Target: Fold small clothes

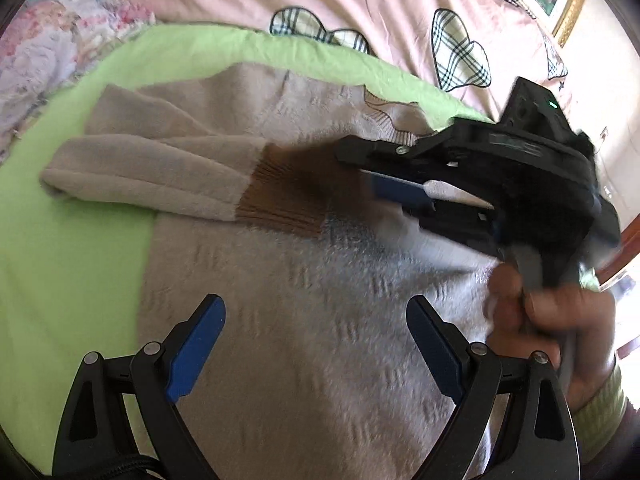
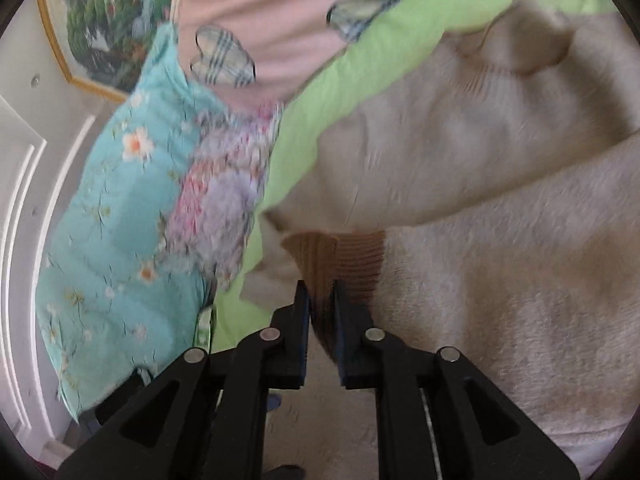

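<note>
A beige knit sweater (image 1: pixel 288 264) lies on a green sheet (image 1: pixel 68 248). One sleeve (image 1: pixel 160 172) is folded across the body, and its brown ribbed cuff (image 1: pixel 288 204) points right. My left gripper (image 1: pixel 316 340) is open and empty just above the sweater's body. My right gripper (image 1: pixel 360 176) comes in from the right and is shut on the brown cuff. In the right wrist view the right gripper (image 2: pixel 320 296) pinches the cuff (image 2: pixel 340 256), with the sweater (image 2: pixel 500 280) spread to the right.
A pink bedspread with plaid hearts (image 1: pixel 360 4) lies beyond the green sheet. A floral quilt (image 1: pixel 44 52) is bunched at the left, and it shows as a turquoise quilt in the right wrist view (image 2: pixel 120 220). A framed picture (image 2: pixel 100 28) hangs on the wall.
</note>
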`<state>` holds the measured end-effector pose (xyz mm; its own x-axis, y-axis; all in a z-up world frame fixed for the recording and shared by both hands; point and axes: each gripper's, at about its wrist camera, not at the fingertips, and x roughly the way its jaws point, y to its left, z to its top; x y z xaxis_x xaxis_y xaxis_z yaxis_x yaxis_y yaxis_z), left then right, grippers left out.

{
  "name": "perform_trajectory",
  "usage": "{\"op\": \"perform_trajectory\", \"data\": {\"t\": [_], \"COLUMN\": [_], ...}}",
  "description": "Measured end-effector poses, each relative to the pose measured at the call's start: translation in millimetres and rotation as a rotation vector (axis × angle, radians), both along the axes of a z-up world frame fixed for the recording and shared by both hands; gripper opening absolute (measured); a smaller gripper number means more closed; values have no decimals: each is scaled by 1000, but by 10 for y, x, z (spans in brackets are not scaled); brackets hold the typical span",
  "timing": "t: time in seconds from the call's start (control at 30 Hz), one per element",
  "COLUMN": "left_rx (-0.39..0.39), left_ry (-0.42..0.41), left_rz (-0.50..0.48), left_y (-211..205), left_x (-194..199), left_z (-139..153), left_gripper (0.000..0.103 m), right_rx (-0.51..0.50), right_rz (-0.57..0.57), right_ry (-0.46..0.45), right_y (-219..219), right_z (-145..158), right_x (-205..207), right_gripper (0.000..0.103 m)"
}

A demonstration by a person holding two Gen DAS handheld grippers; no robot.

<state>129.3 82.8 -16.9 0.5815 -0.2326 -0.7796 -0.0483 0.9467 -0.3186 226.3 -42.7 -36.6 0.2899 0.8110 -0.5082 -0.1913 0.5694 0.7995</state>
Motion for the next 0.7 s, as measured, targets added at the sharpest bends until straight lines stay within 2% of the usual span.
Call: {"op": "perform_trajectory", "data": {"t": [0.03, 0.07, 0.23, 0.33, 0.37, 0.4, 0.43, 0.47, 0.5, 0.63, 0.7], "left_rx": [-18, -36, -89, -81, -77, -72, -72, -82, -109, -53, -40], "left_ry": [9, 22, 76, 44, 32, 22, 16, 18, 24, -96, -97], "left_rz": [-5, -9, -4, 9, 12, 11, 6, -11, -37, -7, 12], "left_y": [-5, -11, -73, -98, -108, -122, -130, -134, -140, -39, 52], "left_x": [53, 119, 470, 609, 659, 695, 731, 771, 800, 641, 610], "left_z": [-29, -67, -264, -257, -253, -256, -260, -273, -282, -36, -44], "left_gripper": [93, 93, 93, 90, 81, 61, 47, 10, 6, 6, 6], "right_rx": [-2, 5, -3, -24, -32, -42, -51, -75, -99, -186, -242], "right_rz": [1, -5, -81, -156, -180, -200, -213, -238, -261, -373, -436], "right_ry": [10, 11, -58, -91, -100, -107, -111, -121, -129, -145, -148], "right_y": [-11, -45, -443, -823, -929, -1027, -1081, -1206, -1297, -1744, -1994], "right_z": [-11, -5, 230, 377, 410, 435, 455, 473, 488, 530, 539], "right_x": [-12, -38, -240, -473, -545, -613, -650, -726, -774, -886, -895], "right_gripper": [45, 50, 51, 51, 51, 51, 51, 51, 51, 51, 51]}}
